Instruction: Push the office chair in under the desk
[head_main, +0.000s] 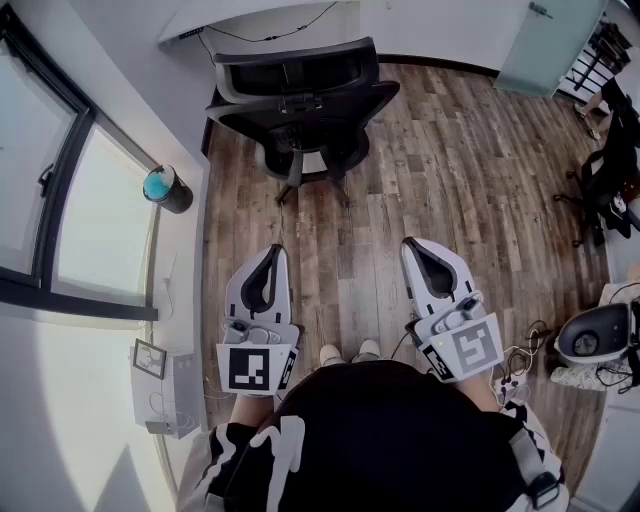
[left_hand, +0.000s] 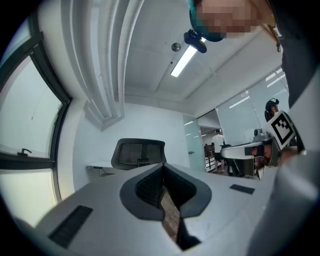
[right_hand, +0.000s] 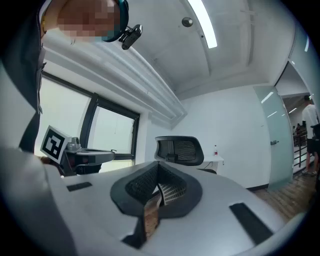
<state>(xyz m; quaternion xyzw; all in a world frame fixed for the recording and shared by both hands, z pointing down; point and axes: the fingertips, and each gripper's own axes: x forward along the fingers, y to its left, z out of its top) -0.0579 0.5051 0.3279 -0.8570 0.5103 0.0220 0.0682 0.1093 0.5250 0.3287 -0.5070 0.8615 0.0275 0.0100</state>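
Note:
The black mesh-back office chair (head_main: 300, 105) stands on the wood floor, its back towards me, its seat facing the white desk (head_main: 250, 18) at the far wall. My left gripper (head_main: 272, 252) and right gripper (head_main: 413, 246) are held side by side in front of my body, well short of the chair, both shut and empty. In the left gripper view the chair (left_hand: 138, 152) shows beyond the closed gripper (left_hand: 162, 167). In the right gripper view the chair (right_hand: 179, 150) and desk (right_hand: 219, 161) lie straight ahead of the closed gripper (right_hand: 157, 168).
A black bin with a teal liner (head_main: 166, 188) stands by the window wall on the left. Another dark chair (head_main: 608, 180) and a white device with cables (head_main: 592, 340) are at the right. A glass door (head_main: 545, 45) is at the back right.

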